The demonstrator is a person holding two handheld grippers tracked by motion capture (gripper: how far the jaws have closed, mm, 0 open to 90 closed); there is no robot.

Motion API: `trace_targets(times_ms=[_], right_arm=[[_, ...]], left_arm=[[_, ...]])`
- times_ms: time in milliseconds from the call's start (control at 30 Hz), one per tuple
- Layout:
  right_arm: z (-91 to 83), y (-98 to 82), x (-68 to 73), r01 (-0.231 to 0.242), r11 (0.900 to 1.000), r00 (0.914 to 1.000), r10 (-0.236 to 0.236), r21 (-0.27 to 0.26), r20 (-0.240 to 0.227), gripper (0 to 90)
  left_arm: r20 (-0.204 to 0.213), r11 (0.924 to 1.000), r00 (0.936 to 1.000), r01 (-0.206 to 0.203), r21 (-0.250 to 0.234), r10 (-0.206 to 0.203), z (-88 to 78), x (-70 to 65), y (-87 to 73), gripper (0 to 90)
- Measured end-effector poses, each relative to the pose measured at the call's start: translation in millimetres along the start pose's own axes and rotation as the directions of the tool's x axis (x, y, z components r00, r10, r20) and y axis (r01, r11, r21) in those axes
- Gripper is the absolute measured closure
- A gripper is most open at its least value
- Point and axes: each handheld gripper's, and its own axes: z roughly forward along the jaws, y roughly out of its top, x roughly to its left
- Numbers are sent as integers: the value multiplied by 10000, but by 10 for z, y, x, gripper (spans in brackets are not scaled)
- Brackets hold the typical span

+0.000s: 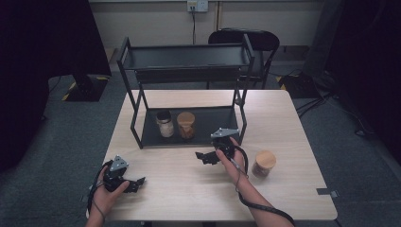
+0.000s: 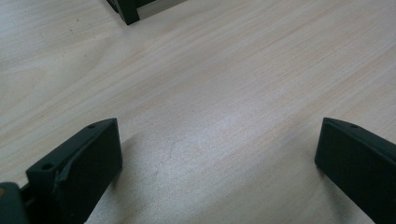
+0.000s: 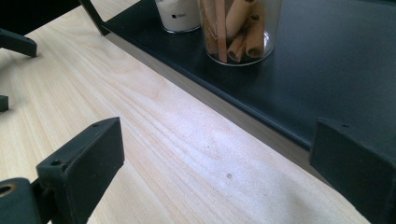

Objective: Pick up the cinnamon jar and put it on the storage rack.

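Observation:
A black two-tier rack (image 1: 137, 124) stands at the back of the wooden table (image 1: 189, 189). On its lower shelf (image 3: 327, 60) stand a dark-lidded jar of white stuff (image 1: 165, 124) (image 3: 177, 14) and a wooden-lidded jar (image 1: 186, 125) of brown rolled sticks (image 3: 238, 28). A third wooden-lidded jar (image 1: 263, 163) sits on the table at the right. My right gripper (image 1: 206, 157) (image 3: 215, 140) is open just in front of the shelf's edge, holding nothing. Near the front left corner my left gripper (image 1: 135, 184) (image 2: 217, 140) hovers low over bare wood, open and empty.
The rack's upper shelf (image 1: 189, 56) overhangs the two jars. One rack foot (image 2: 127, 11) shows ahead of the left gripper. A black chair (image 1: 255, 40) stands behind the table, and cables lie on the grey floor at the right.

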Motion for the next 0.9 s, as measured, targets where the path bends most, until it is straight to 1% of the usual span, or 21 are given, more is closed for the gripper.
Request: trace_targets(times_ms=[567, 900], right_arm=[[-196, 54, -7, 48, 9998, 9999, -46, -197, 95, 22], [-280, 77, 6, 66, 9997, 9999, -62, -232, 143, 23]], left_arm=[[2, 10000, 10000, 1, -3, -1, 0, 0, 0, 2], [2, 10000, 10000, -2, -2, 2, 0, 1, 0, 2]])
